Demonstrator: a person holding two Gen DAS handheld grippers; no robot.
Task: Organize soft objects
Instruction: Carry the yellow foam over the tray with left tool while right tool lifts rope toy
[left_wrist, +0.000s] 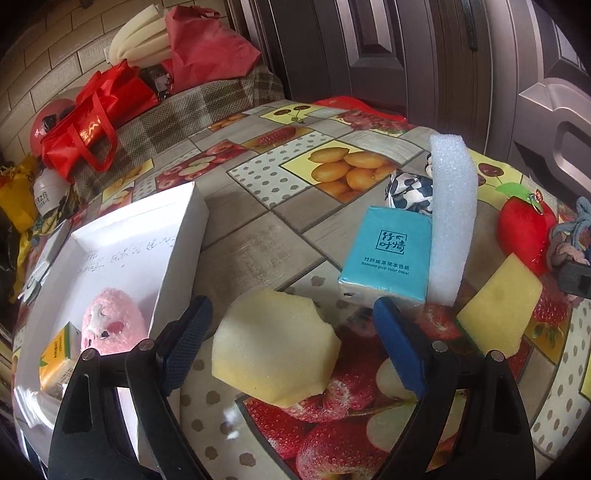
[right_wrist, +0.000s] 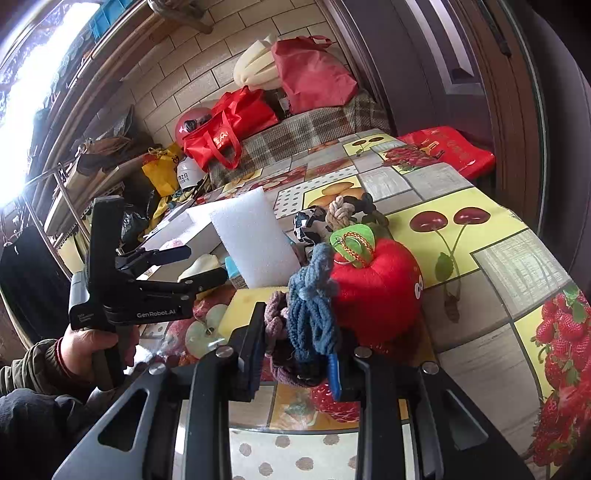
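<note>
Rope toy (right_wrist: 312, 306): knotted braid of slate-blue cord with a mauve-pink braid (right_wrist: 275, 314) alongside, loose ends frayed; seen in the left wrist view at the far right edge (left_wrist: 576, 236).
Rope toy place: at the near part of the fruit-print tablecloth (right_wrist: 517, 266), just beside and touching the red plush apple (right_wrist: 376, 295), over the edge of a yellow sponge (right_wrist: 243, 306).
Rope toy axis: long axis runs away from the right wrist camera, knot end farthest and raised, lower end down between the pads.
Right gripper (right_wrist: 299, 363): pressed together on the lower end of the rope toy, blue pad on one side, black pad on the other.
Left gripper (left_wrist: 291, 332): spread wide, pads either side of a pale yellow foam chunk (left_wrist: 273, 343) without pressing it; held by a hand (right_wrist: 96, 347) in a dark sleeve.
Foam chunk: irregular, cut faces, resting on the tablecloth between the fingers.
Nearby: teal tissue pack (left_wrist: 388, 254) standing, white foam slab (left_wrist: 452, 221) leaning against it.
White box (left_wrist: 162, 236): open, to the left, with a pink plush (left_wrist: 110, 325) and a small yellow carton (left_wrist: 59, 358) inside.
</note>
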